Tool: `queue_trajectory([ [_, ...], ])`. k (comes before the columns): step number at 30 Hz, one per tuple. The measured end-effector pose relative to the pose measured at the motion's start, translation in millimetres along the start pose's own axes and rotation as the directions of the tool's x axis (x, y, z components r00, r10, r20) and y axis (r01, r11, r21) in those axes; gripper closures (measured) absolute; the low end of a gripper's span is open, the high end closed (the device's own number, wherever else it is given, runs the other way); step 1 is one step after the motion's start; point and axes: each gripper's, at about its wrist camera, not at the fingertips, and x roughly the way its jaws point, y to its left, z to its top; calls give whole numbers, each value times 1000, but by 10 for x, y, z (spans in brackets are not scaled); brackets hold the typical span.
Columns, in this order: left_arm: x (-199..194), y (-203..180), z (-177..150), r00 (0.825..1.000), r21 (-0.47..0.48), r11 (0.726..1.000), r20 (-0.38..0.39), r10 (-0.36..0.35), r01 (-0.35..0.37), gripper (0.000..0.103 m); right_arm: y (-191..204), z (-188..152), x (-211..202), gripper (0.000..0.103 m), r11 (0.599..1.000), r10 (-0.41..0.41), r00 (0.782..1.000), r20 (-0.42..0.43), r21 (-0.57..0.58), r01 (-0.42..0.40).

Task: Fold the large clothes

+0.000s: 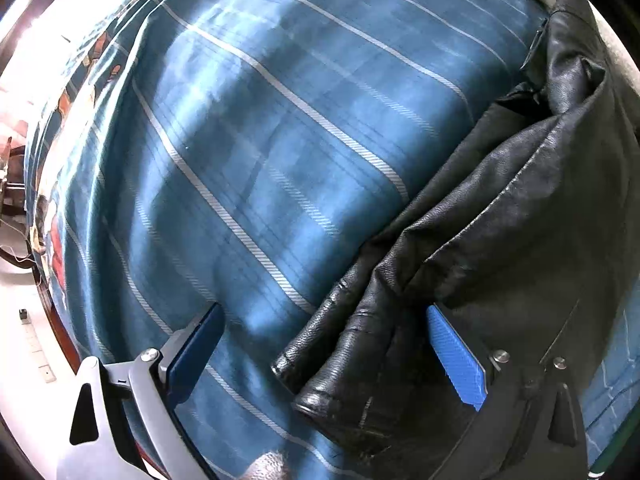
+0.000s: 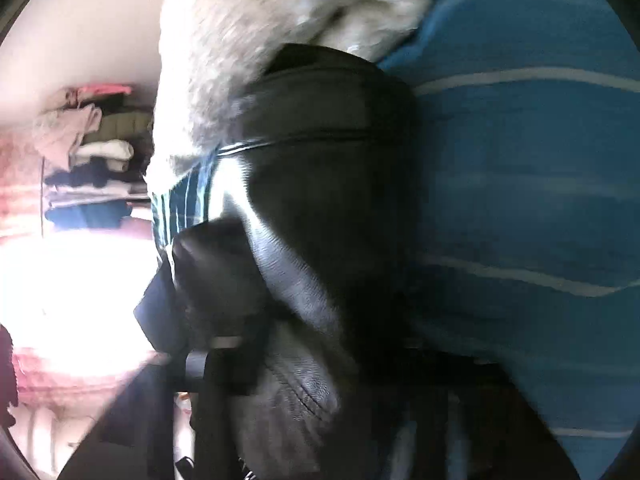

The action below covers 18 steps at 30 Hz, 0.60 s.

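A black leather jacket [image 1: 500, 216] lies on a blue striped bedsheet [image 1: 260, 140], with a sleeve cuff [image 1: 320, 384] pointing toward me. My left gripper [image 1: 324, 344] is open wide just above the cuff, its blue pads [image 1: 456, 360] on either side of it, not touching. In the right wrist view the jacket [image 2: 320, 200] fills the middle, lifted and blurred. My right gripper [image 2: 224, 344] is buried in the dark leather; its fingers appear closed on a fold of the jacket, mostly hidden.
A white fleecy blanket [image 2: 272, 28] lies at the jacket's far side. The bed's left edge [image 1: 48, 208] shows a patterned border and white floor [image 1: 32, 320] beyond. Folded clothes are stacked on a shelf [image 2: 92, 168] in the background.
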Motion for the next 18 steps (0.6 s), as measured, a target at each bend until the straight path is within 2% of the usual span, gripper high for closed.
queue_trajectory([
  [2, -63, 42, 4, 1000, -9, 1000, -19, 6, -6, 0, -112, -130, -233, 87, 991, 58, 996, 69, 120, -66],
  [4, -244, 190, 57, 1000, -35, 999, -16, 13, -14, 0, -284, -459, -654, 88, 958, 80, 981, 175, 259, -124],
  [6, -427, 345, 77, 1000, -69, 997, 7, 19, -18, 0, -515, -888, -1056, 88, 906, 56, 964, 262, 392, -159],
  [8, -617, 536, 75, 999, -109, 994, 36, 23, -19, 0, -874, -1582, -1542, 88, 810, -8, 945, 327, 556, -185],
  [9, -689, 616, 66, 999, -126, 992, 48, 17, -11, 0, -1006, -1899, -1749, 88, 775, -48, 940, 338, 606, -178],
  [13, -860, 808, -30, 996, -142, 989, 87, -17, 29, 0, -1473, -2971, -2311, 86, 683, -178, 948, 265, 727, -75],
  [15, -834, 706, -57, 996, -123, 992, 84, -26, 36, 1, -1722, -3261, -2395, 71, 666, -233, 958, 166, 745, 33],
  [16, -804, 595, -39, 996, -109, 993, 81, -41, 50, 1, -1824, -3329, -2399, 67, 659, -241, 962, 128, 749, 66],
  [17, -806, 501, -48, 996, -91, 995, 75, -45, 51, 1, -1881, -3368, -2395, 53, 653, -251, 964, 81, 750, 107],
  [18, -784, 385, -37, 996, -63, 996, 75, -50, 55, 1, -1923, -3374, -2465, 45, 649, -277, 960, 33, 744, 161],
])
